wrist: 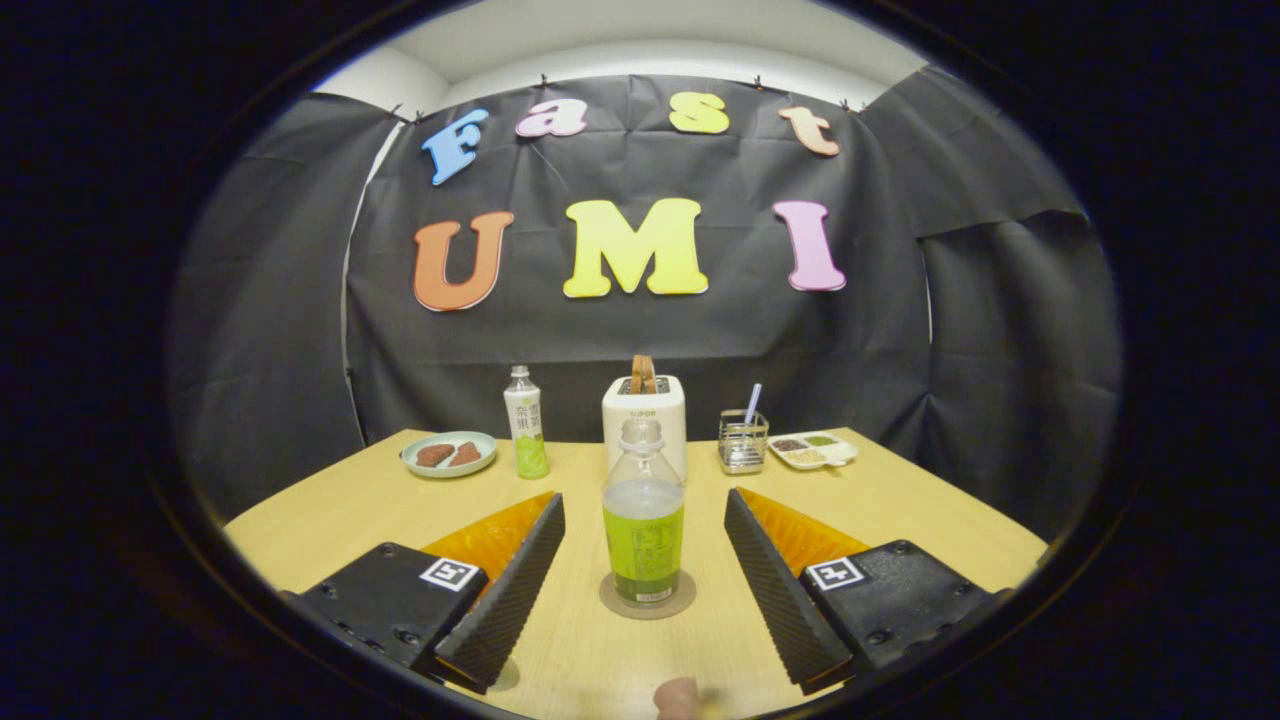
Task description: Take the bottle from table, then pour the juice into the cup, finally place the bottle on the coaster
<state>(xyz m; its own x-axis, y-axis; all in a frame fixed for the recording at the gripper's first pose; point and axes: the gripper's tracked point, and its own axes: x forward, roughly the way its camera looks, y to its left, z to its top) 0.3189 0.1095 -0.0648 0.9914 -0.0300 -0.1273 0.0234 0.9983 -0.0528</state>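
Note:
A clear bottle (643, 520) with a green label and pale juice stands upright on a round brown coaster (647, 603), with no cap on its neck. It sits between my two fingers, a gap showing on each side. My gripper (644, 505) is open, with neither finger touching the bottle. A small rounded pinkish thing (677, 697) peeks in nearest the camera, too cut off to identify.
At the back of the wooden table (900, 520) stand a white toaster (645, 420) with bread, a second green-labelled bottle (526, 422), a plate (449, 454) with brown pieces, a wire holder (743, 441) with a straw, and a divided snack tray (813, 450).

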